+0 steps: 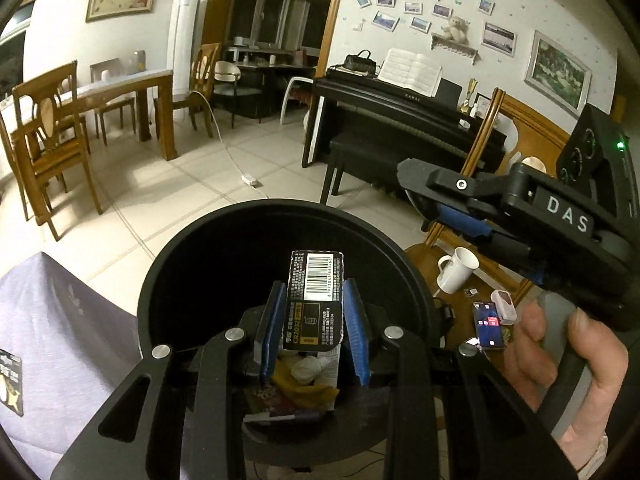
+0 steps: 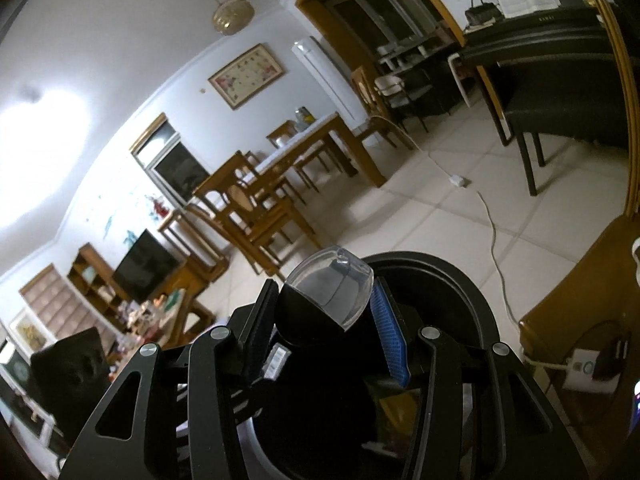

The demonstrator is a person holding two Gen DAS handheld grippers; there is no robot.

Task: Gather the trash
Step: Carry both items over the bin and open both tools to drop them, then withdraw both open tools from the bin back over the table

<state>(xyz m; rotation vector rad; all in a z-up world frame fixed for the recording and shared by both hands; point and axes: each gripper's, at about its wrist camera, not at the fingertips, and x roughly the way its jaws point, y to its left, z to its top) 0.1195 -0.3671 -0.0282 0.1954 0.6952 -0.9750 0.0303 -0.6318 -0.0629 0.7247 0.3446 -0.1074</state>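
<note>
A flat black battery card (image 1: 316,300) with a barcode sits clamped between the blue pads of the left gripper (image 1: 315,312), whose jaws stand nearly closed on its two long edges. It hangs over the open mouth of a round black trash bin (image 1: 168,280) — inside the bin, under the card, lie crumpled paper, a yellow scrap and other litter.

The right gripper (image 2: 320,316) is pinched, jaws part-way apart, on a rounded black piece with a clear plastic dome (image 2: 332,292); what the piece is I cannot tell. It too is held above the bin's rim (image 2: 460,280).

In the left wrist view the right gripper (image 1: 452,208) shows from the side, a hand (image 1: 568,364) around its grey handle. Below it a wooden chair seat carries a white mug (image 1: 456,270) and a phone (image 1: 488,330) — just beside the bin. A grey cloth (image 1: 60,352) lies to the bin's left
</note>
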